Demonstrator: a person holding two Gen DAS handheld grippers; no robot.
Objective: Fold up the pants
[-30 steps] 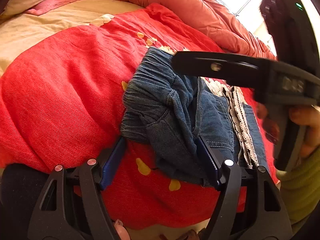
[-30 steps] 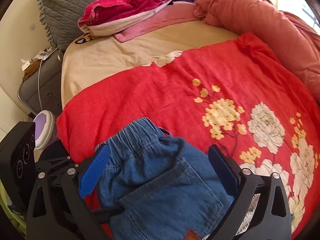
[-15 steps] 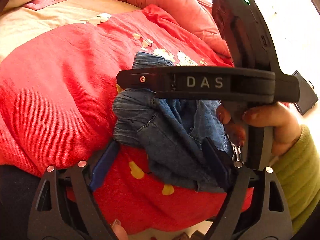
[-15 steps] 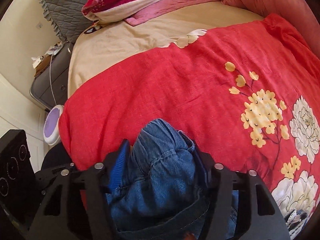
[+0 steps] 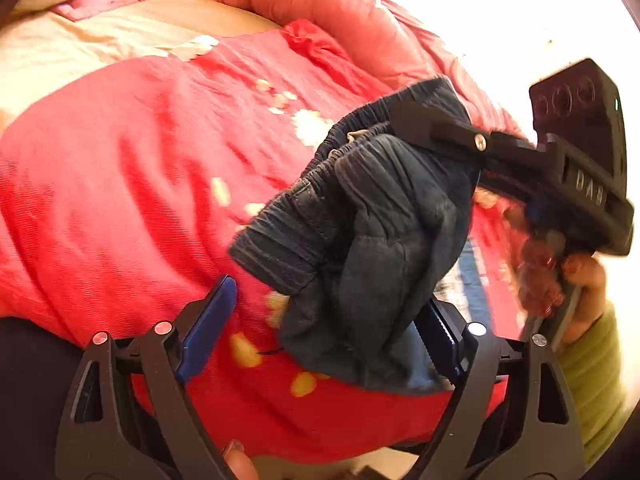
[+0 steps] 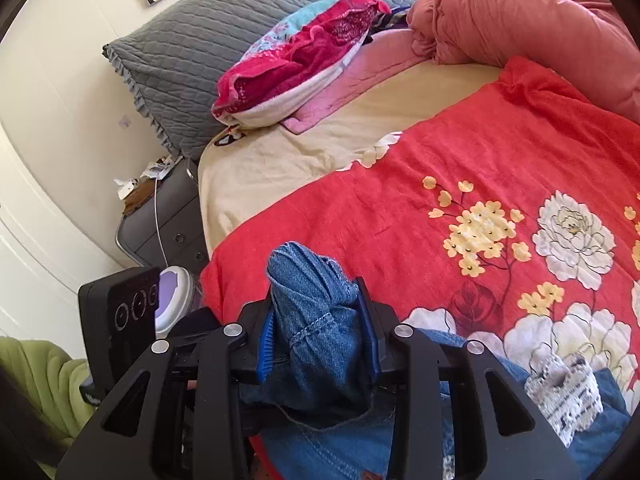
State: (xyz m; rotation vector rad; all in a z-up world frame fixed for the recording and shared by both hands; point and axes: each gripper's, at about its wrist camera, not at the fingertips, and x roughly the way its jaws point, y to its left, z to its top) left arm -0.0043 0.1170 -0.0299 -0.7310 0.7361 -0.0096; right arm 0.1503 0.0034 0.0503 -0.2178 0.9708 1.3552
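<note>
A bunched waistband of the denim pants (image 6: 316,320) is pinched between the blue pads (image 6: 266,340) of the right claw (image 6: 318,332), whose jaws have just been closing on the cloth, above a bed covered by a red floral blanket (image 6: 460,152). From the left wrist view the same pants (image 5: 360,232) hang lifted off the blanket, the rest trailing down beside the left claw (image 5: 324,340), which stands spread wide with its jaws having just been opening; the cloth lies against its right pad while the left pad (image 5: 208,320) is clear of it. A lace-trimmed part (image 6: 560,388) of the garment lies on the blanket. A grey pillow (image 6: 224,40) and a pink quilt (image 6: 540,24) sit at the far end of the bed
</note>
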